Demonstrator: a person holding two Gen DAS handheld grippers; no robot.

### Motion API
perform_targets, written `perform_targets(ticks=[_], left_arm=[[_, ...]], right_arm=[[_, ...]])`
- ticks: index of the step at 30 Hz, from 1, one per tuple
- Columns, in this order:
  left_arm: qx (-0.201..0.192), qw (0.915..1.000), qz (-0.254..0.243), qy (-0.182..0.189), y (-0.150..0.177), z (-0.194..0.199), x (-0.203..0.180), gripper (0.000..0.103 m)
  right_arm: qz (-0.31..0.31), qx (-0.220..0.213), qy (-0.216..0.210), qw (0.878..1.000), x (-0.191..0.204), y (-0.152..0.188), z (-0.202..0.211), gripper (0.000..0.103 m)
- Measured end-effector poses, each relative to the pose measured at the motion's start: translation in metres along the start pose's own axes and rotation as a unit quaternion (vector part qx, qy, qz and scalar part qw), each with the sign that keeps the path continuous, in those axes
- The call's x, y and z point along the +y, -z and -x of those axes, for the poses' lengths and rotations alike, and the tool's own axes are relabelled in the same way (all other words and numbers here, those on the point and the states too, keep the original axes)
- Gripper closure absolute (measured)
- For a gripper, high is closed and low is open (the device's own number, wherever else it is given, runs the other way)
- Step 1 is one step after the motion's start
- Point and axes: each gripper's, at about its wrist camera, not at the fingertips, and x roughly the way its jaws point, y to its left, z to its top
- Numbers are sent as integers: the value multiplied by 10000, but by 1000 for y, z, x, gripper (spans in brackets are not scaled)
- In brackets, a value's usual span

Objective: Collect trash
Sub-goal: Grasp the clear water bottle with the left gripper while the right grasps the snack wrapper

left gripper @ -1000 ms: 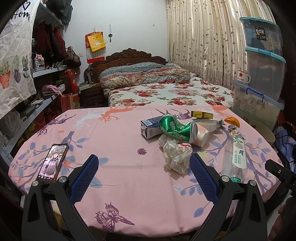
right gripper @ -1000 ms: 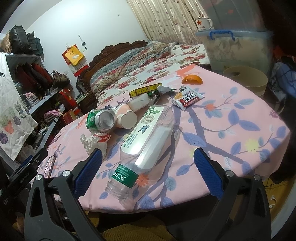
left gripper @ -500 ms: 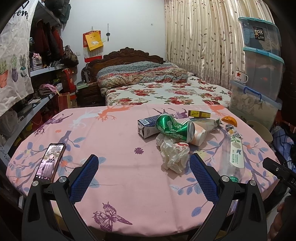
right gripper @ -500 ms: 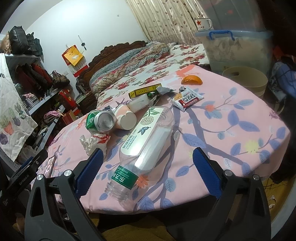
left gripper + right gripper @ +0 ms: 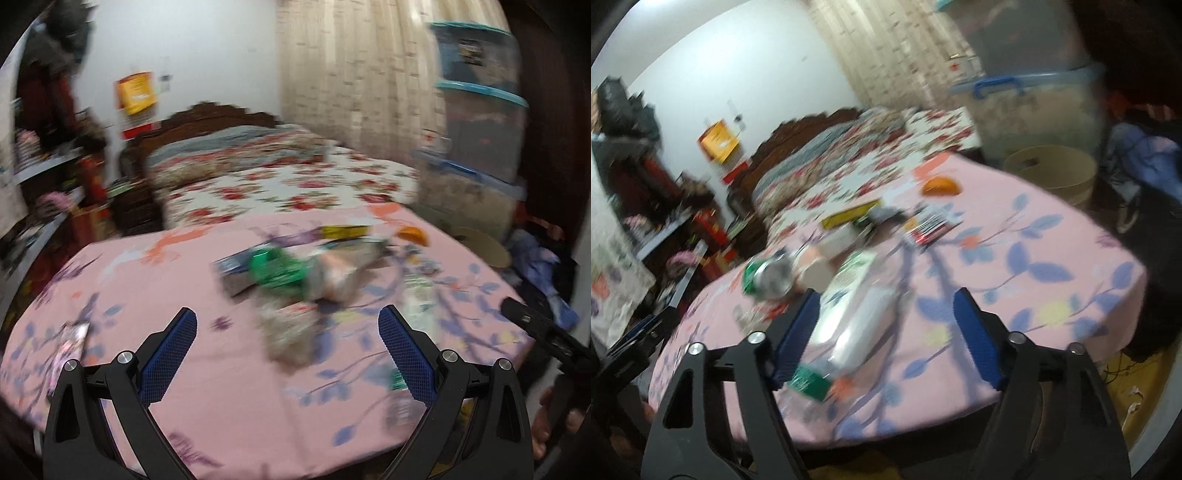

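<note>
Right gripper spread wide, empty: straddle clear plastic bottle near tabletop's front edge, squeeze mid-body.

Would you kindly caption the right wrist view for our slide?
Open right gripper nears the clear plastic bottle on the pink tablecloth.

Left wrist view: from the bench's near edge, low over it, facing across toward the bed; blurred.
Right wrist view: from the bench's right near edge, angled left across it, close above the plastic bottle; blurred.
Shared: green can, orange peel, bed, beige bin.
</note>
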Motion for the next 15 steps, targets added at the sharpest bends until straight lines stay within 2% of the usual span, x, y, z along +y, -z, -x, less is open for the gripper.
perform_targets(ticks=[2, 6, 10, 15], left_arm=[[277, 9981, -173, 528, -10, -16, -23, 9], [855, 9877, -622, 1153, -10, -55, -71, 9], [1455, 9784, -1011, 1060, 6, -109, -107, 9], [2005, 9690, -1122, 906, 22, -152, -115, 9]], right_arm=[[-97, -63, 156, 9998, -16, -3, 1, 36], [-326, -6, 359, 9988, -46, -3, -5, 40], [-378, 213, 465, 9980, -68, -4, -18, 40], [-112, 768, 401, 9962, -82, -27, -59, 39]])
